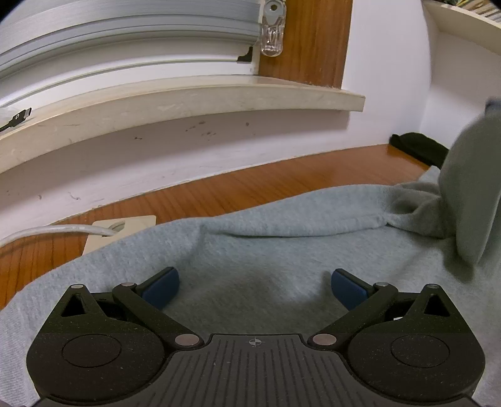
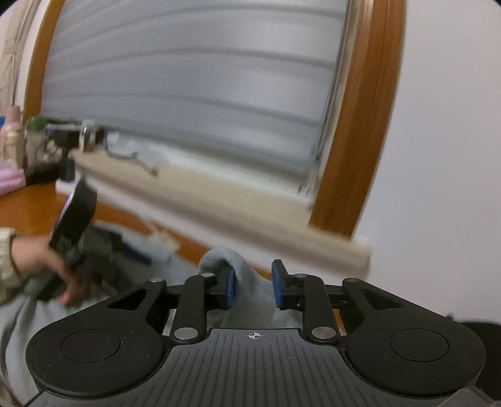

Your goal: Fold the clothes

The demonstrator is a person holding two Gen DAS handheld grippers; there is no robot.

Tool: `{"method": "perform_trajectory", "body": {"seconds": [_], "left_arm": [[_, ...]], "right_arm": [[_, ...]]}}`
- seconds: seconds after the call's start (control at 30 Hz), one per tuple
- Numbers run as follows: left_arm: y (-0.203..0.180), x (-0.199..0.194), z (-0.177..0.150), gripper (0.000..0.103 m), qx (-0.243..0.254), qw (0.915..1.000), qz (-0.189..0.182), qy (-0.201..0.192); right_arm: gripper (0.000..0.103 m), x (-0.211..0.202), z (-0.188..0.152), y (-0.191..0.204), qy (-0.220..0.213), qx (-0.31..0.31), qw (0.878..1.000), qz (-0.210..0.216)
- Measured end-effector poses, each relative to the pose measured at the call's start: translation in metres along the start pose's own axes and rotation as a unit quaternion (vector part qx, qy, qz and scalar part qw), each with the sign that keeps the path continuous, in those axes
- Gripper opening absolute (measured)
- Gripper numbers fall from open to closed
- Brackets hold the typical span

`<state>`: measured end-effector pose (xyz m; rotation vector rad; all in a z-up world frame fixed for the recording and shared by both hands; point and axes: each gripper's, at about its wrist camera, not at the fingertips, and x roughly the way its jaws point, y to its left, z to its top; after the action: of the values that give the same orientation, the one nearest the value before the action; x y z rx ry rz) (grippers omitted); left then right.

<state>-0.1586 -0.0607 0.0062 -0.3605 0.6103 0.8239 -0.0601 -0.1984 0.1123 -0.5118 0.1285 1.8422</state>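
Note:
A light grey-blue sweatshirt (image 1: 266, 260) lies spread on the wooden table (image 1: 219, 191). My left gripper (image 1: 255, 286) hovers just above its middle, open, blue pads wide apart with only flat cloth below. At the right of that view a fold of the same garment (image 1: 469, 188) hangs lifted and blurred. In the right wrist view my right gripper (image 2: 253, 286) is shut on a bunched part of the sweatshirt (image 2: 247, 275), raised off the table. A person's hand (image 2: 40, 260) holds the other gripper's handle at the left.
A white wall with a pale window sill (image 1: 188, 100) and grey blinds (image 1: 125, 28) runs behind the table. A white cable (image 1: 56, 231) enters a table socket (image 1: 122, 228) by the cloth's edge. A dark garment (image 1: 419, 147) lies at the far right.

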Motion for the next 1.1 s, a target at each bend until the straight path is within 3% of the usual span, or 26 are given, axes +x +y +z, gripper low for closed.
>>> {"method": "perform_trajectory", "body": {"seconds": [0.17,0.33,0.6,0.73,0.83,0.9,1.0,1.1], "left_arm": [[0.0,0.001,-0.001,0.103,0.002,1.0,0.002,0.001],[0.001,0.002,0.0,0.103,0.005,1.0,0.002,0.002],[0.0,-0.005,0.001,0.103,0.001,0.9999,-0.003,-0.016],[-0.012,-0.029,0.016,0.1,0.02,0.9984,0.004,-0.053],[-0.037,-0.046,0.035,0.088,0.04,0.996,-0.001,-0.081],[-0.061,-0.052,0.046,0.061,0.053,0.9949,-0.014,-0.085],[-0.097,-0.051,0.053,0.046,0.068,0.9925,-0.056,-0.085],[-0.134,-0.04,0.051,0.043,0.089,0.9889,-0.098,-0.068]], "right_arm": [[0.041,0.005,-0.02,-0.019,0.046,0.029,0.998,0.007],[0.042,0.011,-0.041,-0.021,0.101,0.036,0.994,0.007],[0.051,-0.012,-0.076,-0.058,0.075,0.098,0.992,0.028],[0.055,-0.014,-0.096,-0.091,0.067,0.127,0.99,-0.007],[0.056,0.0,-0.112,-0.112,0.074,0.143,0.986,-0.051],[0.055,0.012,-0.122,-0.12,0.077,0.145,0.984,-0.075],[0.056,0.027,-0.136,-0.13,0.085,0.132,0.982,-0.102],[0.058,0.035,-0.145,-0.137,0.097,0.129,0.982,-0.103]]}}
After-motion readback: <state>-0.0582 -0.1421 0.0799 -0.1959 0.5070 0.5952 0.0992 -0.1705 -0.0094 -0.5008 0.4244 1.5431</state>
